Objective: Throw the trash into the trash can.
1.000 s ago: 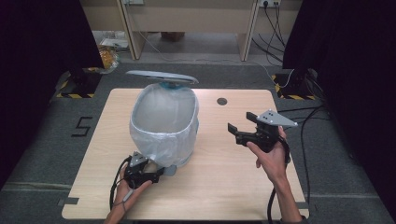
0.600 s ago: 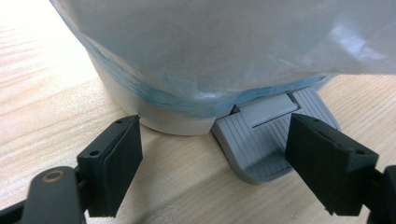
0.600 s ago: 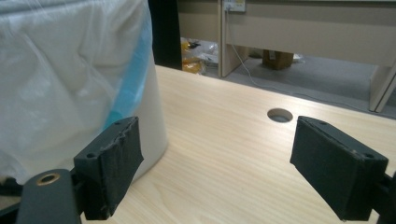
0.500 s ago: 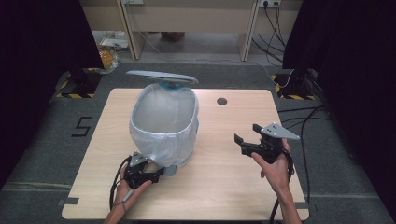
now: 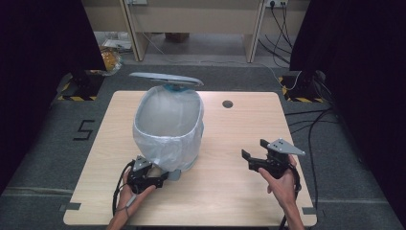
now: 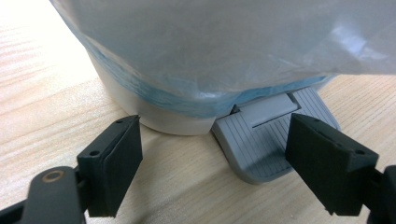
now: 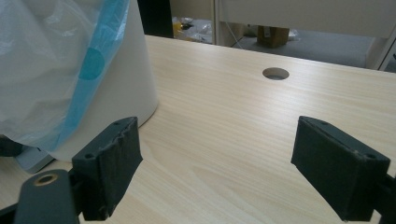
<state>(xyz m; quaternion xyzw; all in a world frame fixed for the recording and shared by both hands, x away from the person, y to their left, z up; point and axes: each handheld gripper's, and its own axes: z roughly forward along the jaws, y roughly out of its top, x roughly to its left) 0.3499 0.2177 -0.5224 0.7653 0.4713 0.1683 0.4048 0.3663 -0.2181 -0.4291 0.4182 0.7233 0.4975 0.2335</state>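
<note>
Grey pedal (image 6: 271,140) is pressed down by the spread left gripper (image 5: 160,178), so the bin (image 5: 167,129) lid (image 5: 165,79) is up; the right gripper (image 5: 256,160), spread too, holds nothing near the counter's (image 5: 230,201) front edge.

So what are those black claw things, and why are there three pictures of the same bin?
Those are two grabbing tools, one in each of a person's hands. One picture looks down from above. The other two come from little cameras riding on each tool. On the wooden table stands a pedal bin lined with a plastic bag, its lid up. The left gripper sits open by the grey foot pedal, one jaw over it. The right gripper is open too, holding nothing.
</note>
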